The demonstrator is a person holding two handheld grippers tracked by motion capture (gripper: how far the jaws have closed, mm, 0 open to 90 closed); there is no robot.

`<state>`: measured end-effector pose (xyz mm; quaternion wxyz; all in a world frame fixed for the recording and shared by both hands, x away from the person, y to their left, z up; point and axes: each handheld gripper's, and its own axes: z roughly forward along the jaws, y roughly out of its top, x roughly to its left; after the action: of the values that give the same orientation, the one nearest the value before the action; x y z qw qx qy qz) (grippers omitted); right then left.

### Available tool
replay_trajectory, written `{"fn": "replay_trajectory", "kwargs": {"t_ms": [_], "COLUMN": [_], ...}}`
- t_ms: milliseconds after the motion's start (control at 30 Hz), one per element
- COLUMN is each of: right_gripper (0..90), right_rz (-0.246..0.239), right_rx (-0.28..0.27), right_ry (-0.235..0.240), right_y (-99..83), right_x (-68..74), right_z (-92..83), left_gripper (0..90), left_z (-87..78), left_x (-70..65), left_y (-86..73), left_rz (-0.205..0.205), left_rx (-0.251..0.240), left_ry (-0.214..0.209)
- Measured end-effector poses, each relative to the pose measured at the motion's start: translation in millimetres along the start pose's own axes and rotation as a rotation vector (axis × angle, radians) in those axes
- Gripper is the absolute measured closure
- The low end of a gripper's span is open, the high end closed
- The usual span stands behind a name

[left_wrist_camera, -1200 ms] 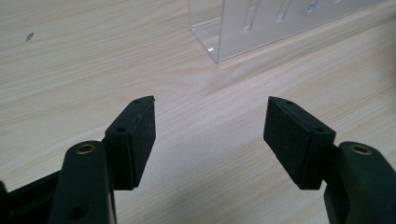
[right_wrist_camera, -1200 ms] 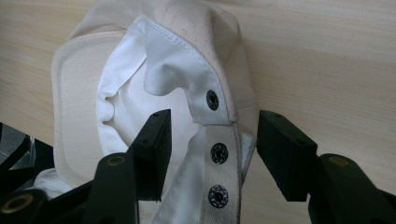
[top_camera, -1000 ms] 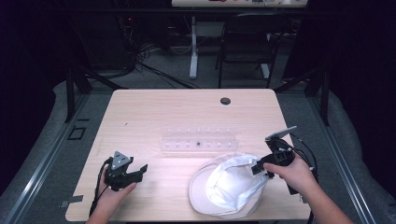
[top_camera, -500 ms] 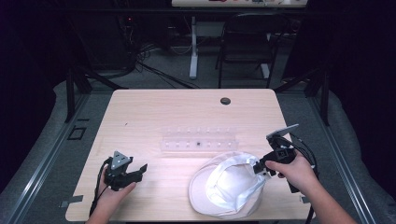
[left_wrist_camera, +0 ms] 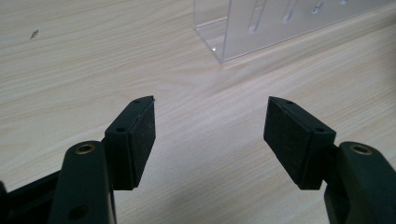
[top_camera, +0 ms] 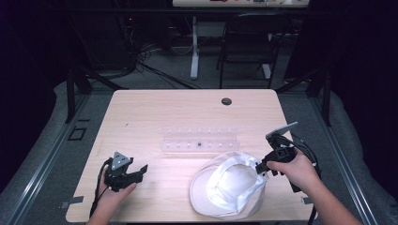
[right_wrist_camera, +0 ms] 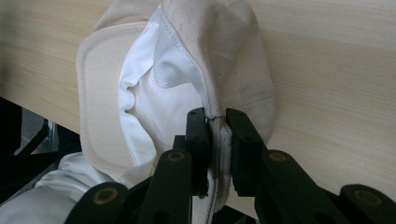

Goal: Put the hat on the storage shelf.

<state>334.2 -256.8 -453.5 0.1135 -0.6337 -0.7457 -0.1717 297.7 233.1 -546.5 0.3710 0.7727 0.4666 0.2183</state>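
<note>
While the right hand-held gripper (top_camera: pixel 259 169) pinches the rim of a white cap (top_camera: pixel 231 185), its two black jaws are closed tight on the stitched edge, as the right gripper view shows with the fabric seam squeezed between the pads (right_wrist_camera: pixel 198 135). From that hold the cap (right_wrist_camera: pixel 177 88) spreads away with its white lining turned up and its cream brim lying flat on the bench (right_wrist_camera: pixel 327 84). In the high view the person's right hand (top_camera: pixel 295 171) grips the tool just right of the cap, a grey three-cornered plate (top_camera: pixel 281 129) standing above it.

Well left of the cap, the left hand-held gripper (top_camera: pixel 139 171) rests low over the bench (top_camera: pixel 155 117) in the left hand (top_camera: pixel 110 194). Its jaws stand wide apart with nothing between them; the left gripper view shows bare wood in the gap between the pads (left_wrist_camera: pixel 142 140).

Counted: two hand-held grippers, one cap, one clear plastic rack (top_camera: pixel 199 140), one dark round grommet (top_camera: pixel 226 101) at the bench's far edge. The rack lies just beyond the cap, toward the far side of the bench. It carries a row of small pale marks and one dark spot, too small to identify from above. In the left gripper view only one corner of the rack (left_wrist_camera: pixel 243 28) appears, cut off by the top edge, with slots blurred through the plastic.

Part of the cap's near edge hangs past the bench's near edge. Behind the bench, a chair (top_camera: pixel 248 42) and cables (top_camera: pixel 155 51) sit in shadow.
</note>
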Motion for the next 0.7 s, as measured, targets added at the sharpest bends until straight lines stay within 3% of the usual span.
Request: {"fn": "replay_trajectory", "kwargs": {"t_ms": [233,433,700], "right_gripper": [80.6,80.7,80.9], "right_rz": [-0.024,-0.014,-0.025], "right_rx": [0.006,-0.035,-0.049], "right_ry": [-0.003,-0.015,-0.020], "right_y": [2.9,4.5,9.4], "right_x": [5.2,11.6,15.2], "right_z": [-2.6,-4.2,-11.0], "left_gripper": [34.2,34.2,34.2], "left_z": [0.2,0.3,1.3], "left_x": [-0.5,-0.6,-1.8], "left_y": [0.0,-0.2,-0.4], "left_rz": [0.003,0.006,0.004], "left_rx": [0.001,0.002,0.001], "left_ry": [-0.002,-0.002,-0.004]}}
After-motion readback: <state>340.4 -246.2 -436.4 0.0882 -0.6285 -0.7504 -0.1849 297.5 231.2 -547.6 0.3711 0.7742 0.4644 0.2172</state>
